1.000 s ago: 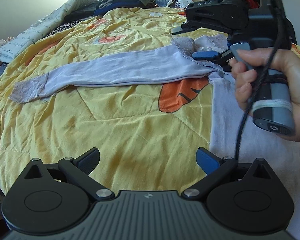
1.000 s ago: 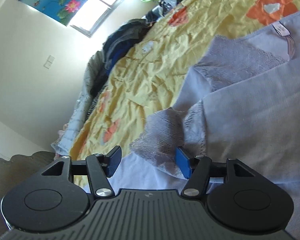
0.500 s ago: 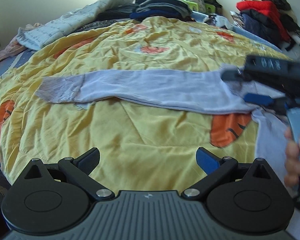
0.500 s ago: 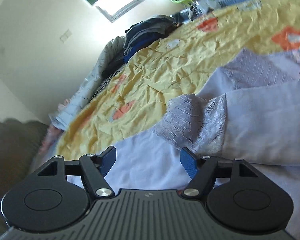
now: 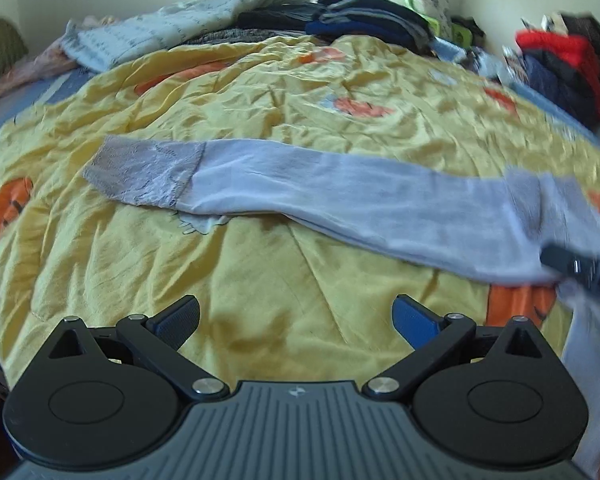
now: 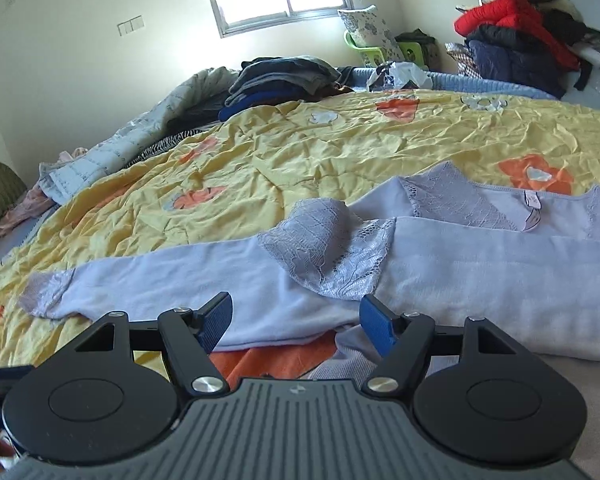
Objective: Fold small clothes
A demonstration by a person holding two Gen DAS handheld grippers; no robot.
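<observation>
A lavender long-sleeved top (image 6: 480, 272) with lace trim lies flat on the yellow quilt (image 5: 284, 272). One sleeve (image 5: 340, 196) stretches to the left and ends in a lace cuff (image 5: 140, 176). The other sleeve is folded across the body, its lace cuff (image 6: 324, 248) lying just ahead of my right gripper (image 6: 296, 318). That gripper is open with nothing between its pads. My left gripper (image 5: 296, 316) is open over bare quilt, short of the stretched sleeve. The right gripper (image 5: 580, 270) shows blurred at the right edge of the left wrist view.
Folded dark clothes (image 6: 284, 76) and a pale quilted blanket (image 5: 188, 28) lie along the far side of the bed. A heap with a red jacket (image 6: 508, 20) stands at the far right. A green stool with a pillow (image 6: 372, 40) sits under the window.
The right gripper let go of the folded sleeve's lace cuff, opened wider, drew back and rolled upright. The left gripper slid left, so the other gripper and hand moved to its view's right edge.
</observation>
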